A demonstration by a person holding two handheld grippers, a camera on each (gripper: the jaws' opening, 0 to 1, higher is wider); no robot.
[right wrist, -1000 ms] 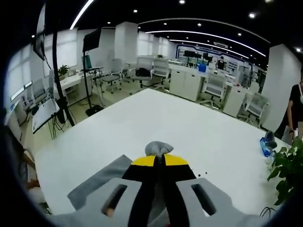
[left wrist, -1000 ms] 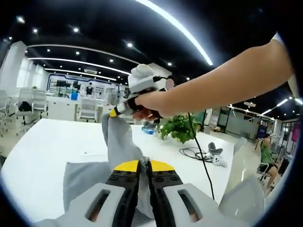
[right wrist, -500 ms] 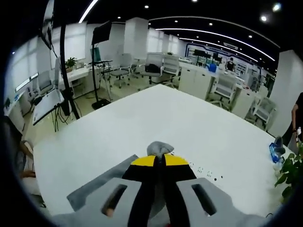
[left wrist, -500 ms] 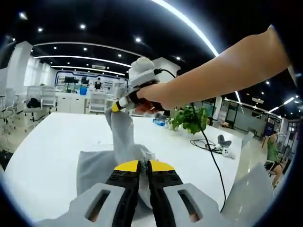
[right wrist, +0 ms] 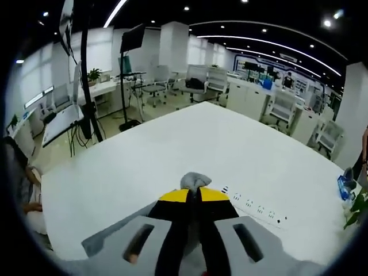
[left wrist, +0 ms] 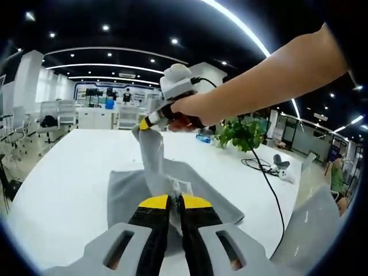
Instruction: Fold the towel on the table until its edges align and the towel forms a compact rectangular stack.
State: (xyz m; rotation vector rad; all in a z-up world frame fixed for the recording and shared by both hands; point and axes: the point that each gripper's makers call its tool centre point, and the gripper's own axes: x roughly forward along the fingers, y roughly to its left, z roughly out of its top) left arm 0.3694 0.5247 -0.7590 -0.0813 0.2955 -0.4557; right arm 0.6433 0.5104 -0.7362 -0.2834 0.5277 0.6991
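Holding the grey towel (left wrist: 150, 172) above the table (left wrist: 63, 172), both grippers, left gripper (left wrist: 173, 200) and right gripper (right wrist: 194, 194), pinch corners; they should travel level together so edges meet.

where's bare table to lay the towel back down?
Bare white table on the view's left of the towel, toward the chairs. In the right gripper view, open tabletop ahead, up to the power strip. Crowded side: plant, cable, controller.
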